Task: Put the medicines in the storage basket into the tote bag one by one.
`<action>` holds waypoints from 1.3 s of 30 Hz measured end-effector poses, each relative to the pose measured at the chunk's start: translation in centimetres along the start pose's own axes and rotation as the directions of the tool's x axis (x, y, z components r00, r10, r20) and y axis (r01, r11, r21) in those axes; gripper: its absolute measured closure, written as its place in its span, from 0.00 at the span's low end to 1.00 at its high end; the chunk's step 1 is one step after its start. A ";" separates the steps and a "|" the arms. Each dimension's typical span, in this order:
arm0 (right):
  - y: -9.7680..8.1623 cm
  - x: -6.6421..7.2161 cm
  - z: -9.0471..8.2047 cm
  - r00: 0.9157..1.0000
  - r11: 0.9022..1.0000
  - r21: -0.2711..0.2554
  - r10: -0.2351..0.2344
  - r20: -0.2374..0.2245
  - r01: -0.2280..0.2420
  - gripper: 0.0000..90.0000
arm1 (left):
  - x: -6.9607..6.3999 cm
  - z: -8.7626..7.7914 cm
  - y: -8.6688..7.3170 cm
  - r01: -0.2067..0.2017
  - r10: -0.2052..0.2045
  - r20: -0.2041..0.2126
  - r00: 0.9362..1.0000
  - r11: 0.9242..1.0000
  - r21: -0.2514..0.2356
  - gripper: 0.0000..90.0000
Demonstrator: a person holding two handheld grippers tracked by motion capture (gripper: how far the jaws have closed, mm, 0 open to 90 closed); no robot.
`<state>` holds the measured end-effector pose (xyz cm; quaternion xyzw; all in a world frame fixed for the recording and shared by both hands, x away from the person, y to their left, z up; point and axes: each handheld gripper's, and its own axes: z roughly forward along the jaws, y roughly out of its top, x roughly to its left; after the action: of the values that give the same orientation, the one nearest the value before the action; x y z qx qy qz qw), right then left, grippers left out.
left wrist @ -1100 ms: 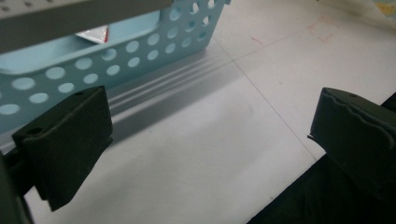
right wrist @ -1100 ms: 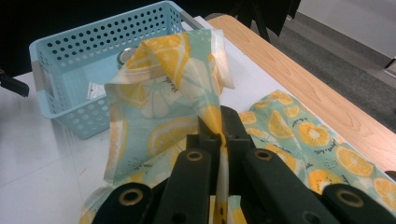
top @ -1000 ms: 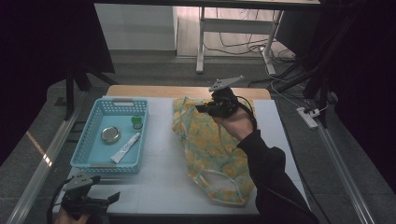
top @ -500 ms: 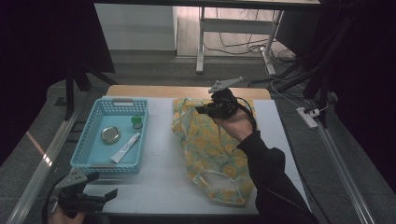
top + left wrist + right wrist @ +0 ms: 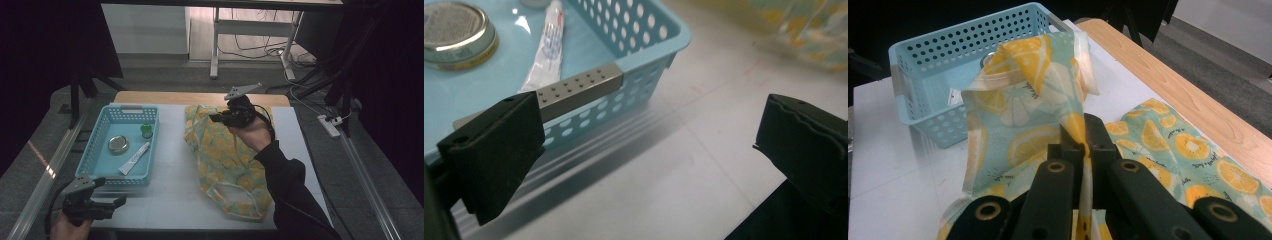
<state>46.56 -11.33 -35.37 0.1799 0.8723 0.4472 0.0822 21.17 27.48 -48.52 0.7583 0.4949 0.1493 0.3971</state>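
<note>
R gripper [image 5: 1083,142] clamped on fruit-print bag [image 5: 1018,125], lifting its edge off table [image 5: 170,200]; L gripper [image 5: 649,145] jaws wide apart, just beside blue basket [image 5: 644,35].

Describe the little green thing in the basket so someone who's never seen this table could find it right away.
On the left of the white table sits a light blue perforated plastic basket. Inside, near its far right wall, is a small round green cap-like object. It is the only green item, beside a round silver tin and a white tube.

The tin [image 5: 455,31] and tube [image 5: 545,50] are cut off by the frame's top edge.
</note>
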 end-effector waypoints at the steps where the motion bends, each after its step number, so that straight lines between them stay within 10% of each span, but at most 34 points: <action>1: 0.0 0.0 0.0 1.000 1.000 0.000 0.000 0.001 0.000 1.00 | 0.1 0.0 0.2 -0.004 0.004 -0.009 1.000 1.000 0.007 0.00; 22: -0.4 -0.3 -0.3 1.000 1.000 0.001 0.000 0.007 0.000 1.00 | 2.9 1.3 3.3 -0.028 0.028 -0.029 0.999 0.999 -0.028 0.00; 28: -0.4 -0.2 -0.2 1.000 1.000 0.004 -0.001 0.006 0.001 1.00 | 3.4 1.7 4.5 -0.044 0.040 -0.094 0.995 0.998 -0.039 0.00; 39: -0.4 -0.1 0.0 1.000 1.000 0.007 -0.006 0.005 0.006 1.00 | 5.4 3.5 7.0 0.005 -0.002 -0.110 0.994 0.999 0.034 0.00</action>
<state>46.58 -11.56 -35.72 0.1787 0.8741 0.4436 0.0849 30.23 29.25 -46.42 0.7548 0.5198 0.1815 0.3566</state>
